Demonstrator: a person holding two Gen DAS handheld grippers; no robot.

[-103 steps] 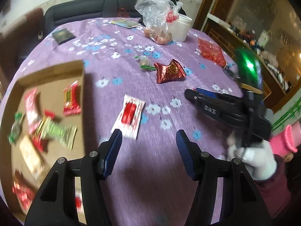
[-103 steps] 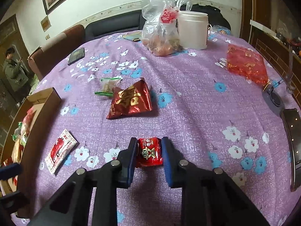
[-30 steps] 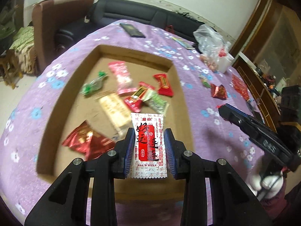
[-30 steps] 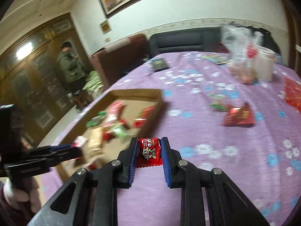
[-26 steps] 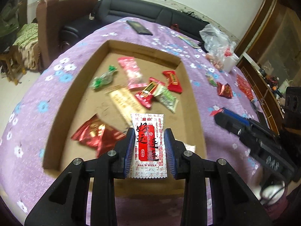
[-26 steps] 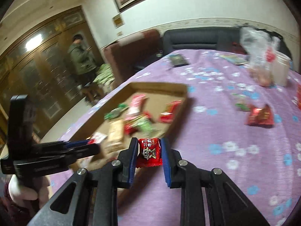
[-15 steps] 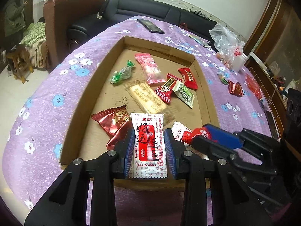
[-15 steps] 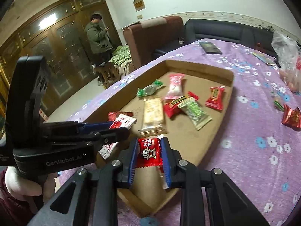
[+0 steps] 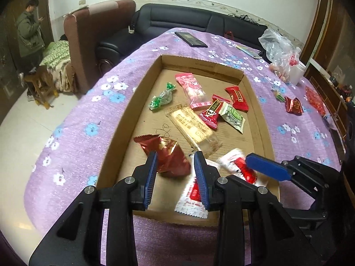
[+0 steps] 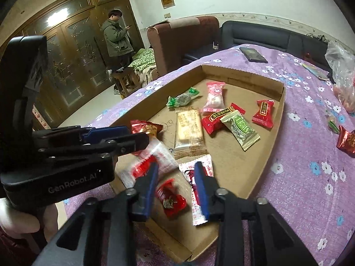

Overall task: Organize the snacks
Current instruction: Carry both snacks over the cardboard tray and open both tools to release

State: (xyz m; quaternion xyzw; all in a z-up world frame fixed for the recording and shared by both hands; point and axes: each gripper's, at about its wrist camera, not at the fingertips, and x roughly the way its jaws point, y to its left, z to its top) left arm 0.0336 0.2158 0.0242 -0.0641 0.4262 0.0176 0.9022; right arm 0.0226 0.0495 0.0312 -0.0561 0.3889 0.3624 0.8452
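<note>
A shallow cardboard box point(image 9: 144, 93) point(image 10: 280, 115) on the purple flowered table holds several snack packets. My left gripper point(image 9: 175, 175) is open above the box's near end. The white-and-red packet point(image 9: 192, 196) point(image 10: 199, 190) lies loose, blurred, in the box below it. My right gripper point(image 10: 175, 181) is open over the same end, and the small red packet point(image 10: 170, 198) lies loose in the box under it. The right gripper also shows in the left wrist view point(image 9: 268, 168), and the left gripper in the right wrist view point(image 10: 115, 137).
A dark red packet point(image 9: 294, 106) point(image 10: 347, 140) and a small green candy point(image 9: 278, 95) lie on the cloth right of the box. Beyond are a clear plastic bag point(image 9: 279, 51), a white jar point(image 9: 297, 74) and a phone point(image 9: 190, 38). A man point(image 10: 117, 37) stands by the doors.
Both grippers have opened over the box's near end. The white-and-red packet has dropped from the left gripper and the small red packet from the right gripper into the box.
</note>
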